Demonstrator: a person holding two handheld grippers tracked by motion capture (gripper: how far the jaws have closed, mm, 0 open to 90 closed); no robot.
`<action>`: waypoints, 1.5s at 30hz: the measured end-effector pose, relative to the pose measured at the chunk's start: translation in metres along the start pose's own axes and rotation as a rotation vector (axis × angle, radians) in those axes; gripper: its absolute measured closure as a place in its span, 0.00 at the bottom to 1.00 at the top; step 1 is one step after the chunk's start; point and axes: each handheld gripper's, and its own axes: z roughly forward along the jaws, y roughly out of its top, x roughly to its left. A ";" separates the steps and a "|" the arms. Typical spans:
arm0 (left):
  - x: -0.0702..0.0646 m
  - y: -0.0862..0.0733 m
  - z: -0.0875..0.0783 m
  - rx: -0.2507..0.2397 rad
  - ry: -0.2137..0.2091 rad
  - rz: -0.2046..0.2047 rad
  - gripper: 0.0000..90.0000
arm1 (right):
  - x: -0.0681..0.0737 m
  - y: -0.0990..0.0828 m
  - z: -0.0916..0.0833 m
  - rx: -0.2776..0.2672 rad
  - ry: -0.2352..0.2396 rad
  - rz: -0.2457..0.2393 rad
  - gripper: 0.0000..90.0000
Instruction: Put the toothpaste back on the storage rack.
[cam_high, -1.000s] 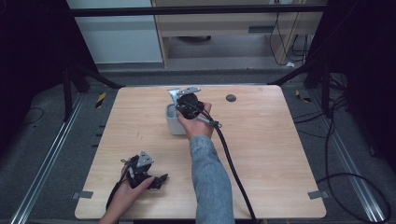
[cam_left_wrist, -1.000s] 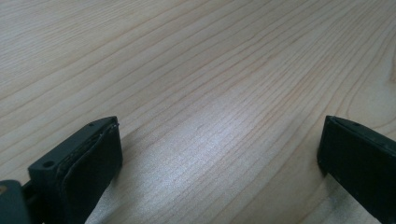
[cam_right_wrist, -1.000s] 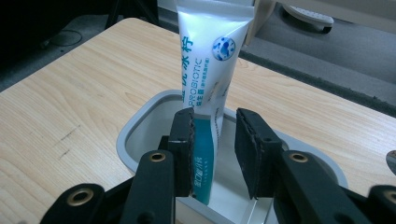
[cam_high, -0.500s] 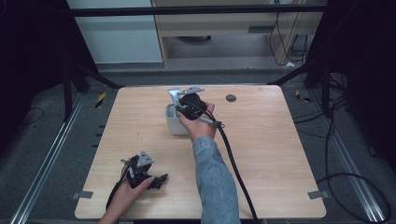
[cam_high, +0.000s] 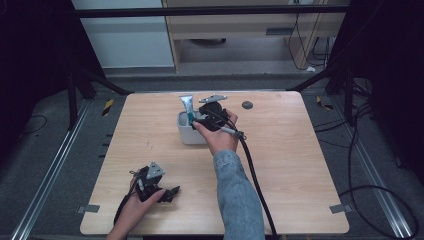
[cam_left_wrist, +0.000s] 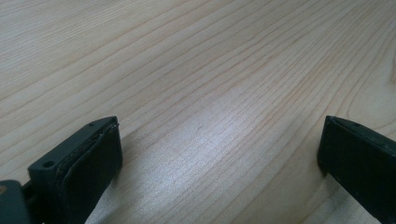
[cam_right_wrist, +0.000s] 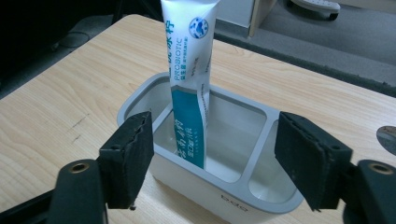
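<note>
A white and teal toothpaste tube (cam_right_wrist: 189, 70) stands upright in the left compartment of a grey-white holder (cam_right_wrist: 275, 116). In the high view the tube (cam_high: 186, 106) pokes up from the holder (cam_high: 186, 136) near the table's far middle. My right gripper (cam_right_wrist: 217, 140) is open, its jaws have just been opening, and the tube stands between and beyond them with neither pad on it. From above, the right gripper (cam_high: 197, 120) sits at the holder's right side. My left gripper (cam_left_wrist: 219, 135) is wide open and empty over bare wood, at the table's near left (cam_high: 170, 192).
A small dark round object (cam_high: 247, 105) lies on the wooden table (cam_high: 300, 165) to the right of the holder, and it also shows at the edge of the right gripper view (cam_right_wrist: 386, 137). The right gripper's black cable (cam_high: 252, 170) runs back along the sleeve.
</note>
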 end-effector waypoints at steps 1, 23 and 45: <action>0.000 0.000 0.000 -0.001 0.001 -0.001 0.00 | 0.000 0.000 -0.001 -0.003 0.004 -0.001 0.29; -0.001 0.000 0.000 -0.003 0.001 -0.001 0.00 | -0.017 -0.013 -0.026 0.015 -0.040 -0.021 0.08; -0.002 0.000 0.000 -0.003 -0.001 0.001 0.00 | -0.073 -0.053 -0.033 0.014 -0.136 -0.014 0.12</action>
